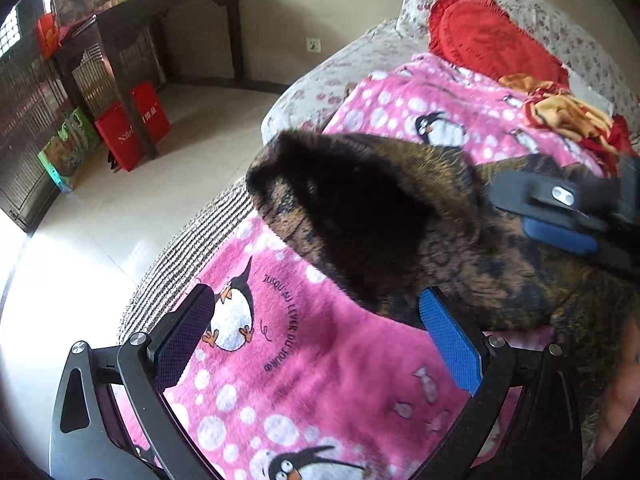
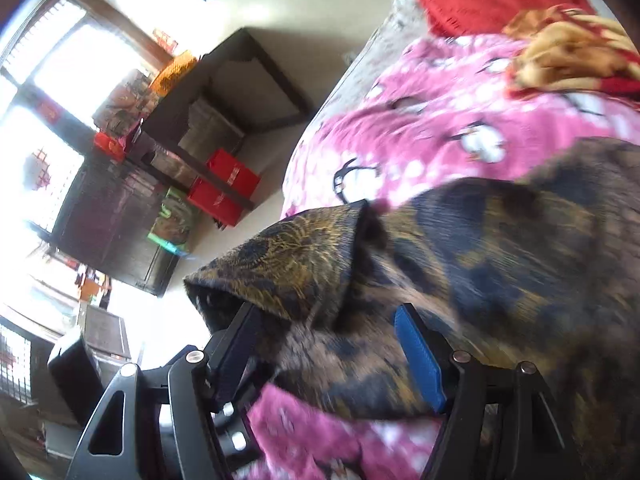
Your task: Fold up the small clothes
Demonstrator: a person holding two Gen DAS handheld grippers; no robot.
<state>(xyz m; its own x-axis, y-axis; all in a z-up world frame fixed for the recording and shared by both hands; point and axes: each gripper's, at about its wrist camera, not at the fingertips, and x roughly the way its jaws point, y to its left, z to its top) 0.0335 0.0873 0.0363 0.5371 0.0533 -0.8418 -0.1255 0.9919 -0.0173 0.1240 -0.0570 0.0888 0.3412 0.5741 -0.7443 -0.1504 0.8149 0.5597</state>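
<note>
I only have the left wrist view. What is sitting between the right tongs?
Observer: The brown patterned garment fills the gap between the right tongs. I cannot tell whether they pinch it.
Operator: Any loose end near them?
Observer: An open cuff stands up just above the dark pad.
Operator: What's beneath the tongs?
Observer: The pink blanket shows under the garment's edge.
</note>
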